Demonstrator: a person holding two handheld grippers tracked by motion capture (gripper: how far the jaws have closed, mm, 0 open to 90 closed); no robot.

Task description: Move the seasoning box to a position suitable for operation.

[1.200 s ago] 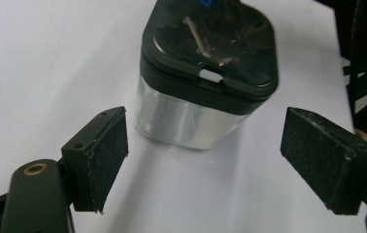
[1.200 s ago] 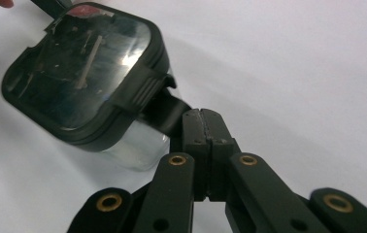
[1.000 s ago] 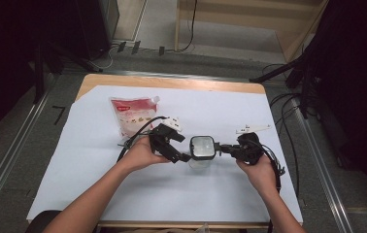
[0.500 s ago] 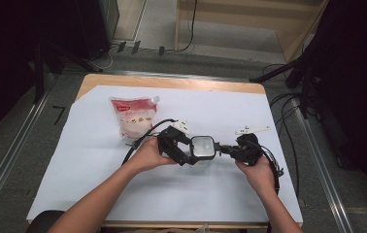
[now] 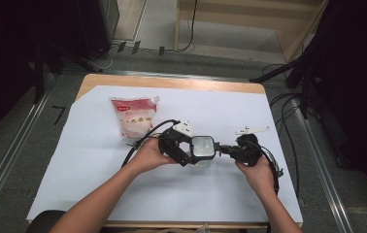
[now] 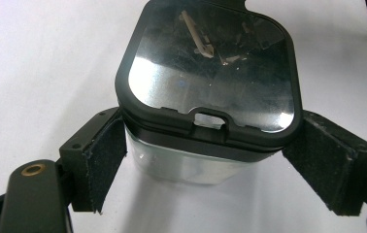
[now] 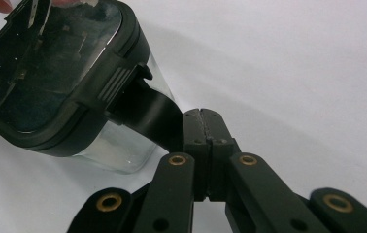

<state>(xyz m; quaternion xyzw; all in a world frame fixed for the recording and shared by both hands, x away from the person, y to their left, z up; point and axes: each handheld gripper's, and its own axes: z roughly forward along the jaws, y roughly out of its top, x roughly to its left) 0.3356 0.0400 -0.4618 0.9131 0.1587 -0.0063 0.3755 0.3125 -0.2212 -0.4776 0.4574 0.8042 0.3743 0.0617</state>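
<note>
Clear container [image 5: 203, 148] w/ black-framed lid sits on the white sheet [image 5: 84, 165] near table centre, between both grippers. In the left gripper view the container [image 6: 206, 87] is cut off at the top edge; lid pane is glossy w/ reflections, so contents can't be made out. Lower body is see-through, partly hidden under the lid rim.

Left gripper [image 5: 179, 148] is just left of the container, jaws spread wide around it: one pad [image 6: 105, 162] touches or nearly touches the container's side, the other pad stands slightly off it; a firm squeeze isn't shown.

Right gripper [image 5: 230, 150] is just right of the container, jaws fully closed together; in its own view the tips [image 7: 202, 127] meet beside a black tab [image 7: 147, 114] hanging from the lid. Whether the tab is pinched is hard to tell.

Red-and-white pouch [image 5: 134, 116] lies well behind-left of the container, a black cable [image 5: 147, 136] crossing its lower corner.
</note>
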